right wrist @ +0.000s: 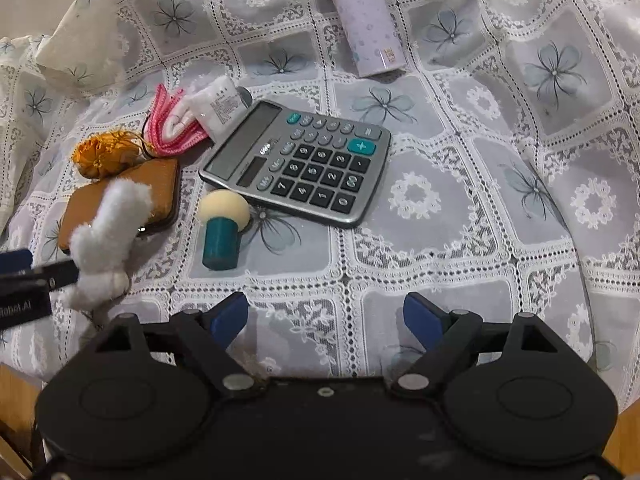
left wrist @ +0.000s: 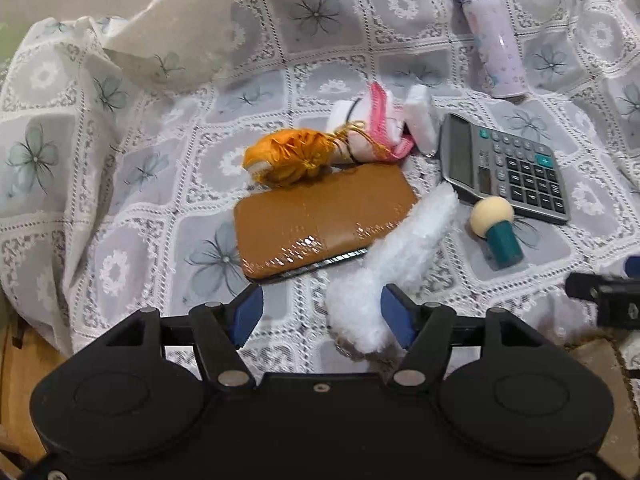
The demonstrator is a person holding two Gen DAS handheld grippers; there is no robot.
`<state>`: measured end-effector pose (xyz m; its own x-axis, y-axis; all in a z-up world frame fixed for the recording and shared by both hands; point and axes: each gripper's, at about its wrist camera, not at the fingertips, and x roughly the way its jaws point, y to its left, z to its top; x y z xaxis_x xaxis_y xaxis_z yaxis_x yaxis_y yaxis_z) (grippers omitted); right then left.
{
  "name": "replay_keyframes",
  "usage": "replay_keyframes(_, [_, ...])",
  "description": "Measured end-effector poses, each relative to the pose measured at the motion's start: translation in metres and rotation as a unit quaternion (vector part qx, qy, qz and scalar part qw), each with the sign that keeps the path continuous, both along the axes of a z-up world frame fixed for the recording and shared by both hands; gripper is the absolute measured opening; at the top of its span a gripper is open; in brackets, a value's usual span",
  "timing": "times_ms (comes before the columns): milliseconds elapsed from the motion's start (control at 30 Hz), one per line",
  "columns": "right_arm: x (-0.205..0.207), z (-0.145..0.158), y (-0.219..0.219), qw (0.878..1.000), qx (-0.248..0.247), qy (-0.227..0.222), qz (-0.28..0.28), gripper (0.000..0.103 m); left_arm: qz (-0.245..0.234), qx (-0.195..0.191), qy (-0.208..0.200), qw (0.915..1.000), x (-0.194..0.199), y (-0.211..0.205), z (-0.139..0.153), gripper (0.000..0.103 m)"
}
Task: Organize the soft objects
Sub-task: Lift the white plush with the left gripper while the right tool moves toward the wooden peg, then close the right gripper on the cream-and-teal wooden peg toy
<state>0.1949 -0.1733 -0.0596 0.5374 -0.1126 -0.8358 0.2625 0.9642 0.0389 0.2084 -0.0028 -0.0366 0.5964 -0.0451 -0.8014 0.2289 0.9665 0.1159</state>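
The white fluffy toy (left wrist: 394, 258) lies near the front edge of the tabletop, on the lace tablecloth (left wrist: 132, 184). Its long axis runs slanted, from the near end up and away toward the calculator (left wrist: 506, 168), and its far end rests over the corner of the brown wallet (left wrist: 320, 224).

The left gripper (left wrist: 322, 316) is the nearer one by far. Its jaws stand apart, with the near end of the toy between them. The toy leans against the right blue pad (left wrist: 396, 316), but the left pad is clearly apart from it, so I judge that nothing is gripped now.

The right gripper (right wrist: 326, 320) is open and empty above bare cloth. From it the toy lies well to the left, near the picture's left border (right wrist: 106, 240).

The orange pouch (left wrist: 286, 158) and the pink-and-white cloth item (left wrist: 372, 128) lie farther in, just behind the wallet. I think these soft things are easier for the left hand.
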Motion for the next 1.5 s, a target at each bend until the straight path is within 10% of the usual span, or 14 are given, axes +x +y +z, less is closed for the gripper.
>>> replay_keyframes(1000, [0.038, -0.012, 0.012, 0.997, -0.074, 0.006, 0.002, 0.085, -0.002, -0.045, 0.053, 0.9976, -0.013, -0.005, -0.029, 0.074])
replay_keyframes(1500, [0.046, -0.013, 0.015, 0.999, -0.011, 0.014, -0.037, 0.085, 0.016, -0.072, 0.069, 0.9949, -0.01, 0.003, -0.036, 0.075])
